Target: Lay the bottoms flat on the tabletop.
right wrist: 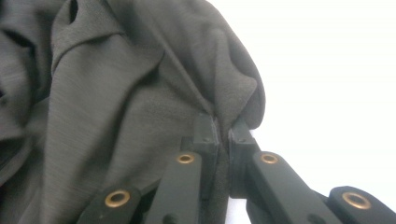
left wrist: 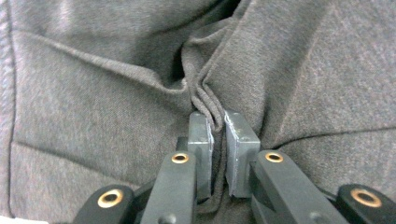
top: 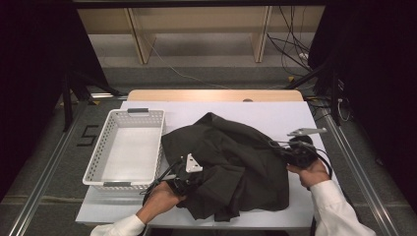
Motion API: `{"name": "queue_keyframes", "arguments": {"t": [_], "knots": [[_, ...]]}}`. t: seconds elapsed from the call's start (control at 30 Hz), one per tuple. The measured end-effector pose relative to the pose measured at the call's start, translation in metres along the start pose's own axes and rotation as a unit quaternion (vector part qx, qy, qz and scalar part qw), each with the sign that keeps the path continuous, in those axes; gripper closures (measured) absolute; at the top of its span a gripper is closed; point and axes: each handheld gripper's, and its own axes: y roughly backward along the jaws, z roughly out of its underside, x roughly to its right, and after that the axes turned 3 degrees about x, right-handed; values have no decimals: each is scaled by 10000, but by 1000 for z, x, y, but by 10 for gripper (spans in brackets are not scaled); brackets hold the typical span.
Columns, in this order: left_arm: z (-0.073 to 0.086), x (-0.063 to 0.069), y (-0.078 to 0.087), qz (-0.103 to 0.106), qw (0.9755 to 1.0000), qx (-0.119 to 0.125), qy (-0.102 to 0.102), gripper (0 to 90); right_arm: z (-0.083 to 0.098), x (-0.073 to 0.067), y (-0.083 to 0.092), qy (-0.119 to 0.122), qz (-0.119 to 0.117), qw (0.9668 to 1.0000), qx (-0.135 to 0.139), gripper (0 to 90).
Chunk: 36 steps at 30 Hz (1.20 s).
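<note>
High view had both grippers, left (top: 189,172) and right (top: 295,150), clamped on the dark garment (top: 231,162); thin pinches could've slipped if tugged.

We see our right gripper (right wrist: 223,128) with its two black jaws closed on a pinched fold of the dark grey garment (right wrist: 116,107); the cloth bunches in creases to the left; the bare white table surface (right wrist: 336,84) lies to the right.
</note>
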Motion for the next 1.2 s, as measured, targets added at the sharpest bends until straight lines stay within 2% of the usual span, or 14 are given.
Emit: {"name": "queue_keyframes", "arguments": {"t": [0.17,0.27,0.37,0.4,0.47,0.53,0.6,0.7,0.8,0.83,0.97,1.07,1.13,1.2], "knots": [[-1,2,0,46,10000,49,-47,805,26,11,25,-156,290,9994,-116,860],[-1,2,0,53,10000,24,-61,799,42,16,24,-298,297,9986,-316,859],[-2,1,0,31,10000,36,-52,789,54,12,14,-211,225,9978,-590,820],[-2,1,1,38,10000,34,-38,781,53,11,12,-251,253,9976,-594,739],[-4,-2,5,69,10000,54,8,725,45,15,14,-257,297,9985,-378,521],[-6,-4,7,60,9999,122,41,682,34,20,19,-207,414,9989,-85,389],[-13,-13,17,-30,9991,329,274,634,21,24,21,-148,346,9991,178,345],[-18,-24,21,-305,9963,420,681,511,4,29,14,-39,251,9993,270,301],[-17,-32,16,-500,9928,273,1049,444,-10,30,-7,109,-25,9999,30,264],[-16,-33,15,-517,9928,186,1064,424,-13,29,-15,169,-113,9998,-70,256],[-12,-35,5,-569,9902,-28,1279,360,-19,20,-44,359,-229,9976,-543,236],[-10,-37,1,-601,9890,-159,1345,328,-20,18,-61,504,1,9952,-841,255],[-8,-37,-3,-697,9874,-284,1389,308,-19,20,-70,498,134,9940,-962,406],[-7,-38,-5,-743,9869,-317,1394,295,-16,24,-76,343,163,9939,-1038,574]]}}
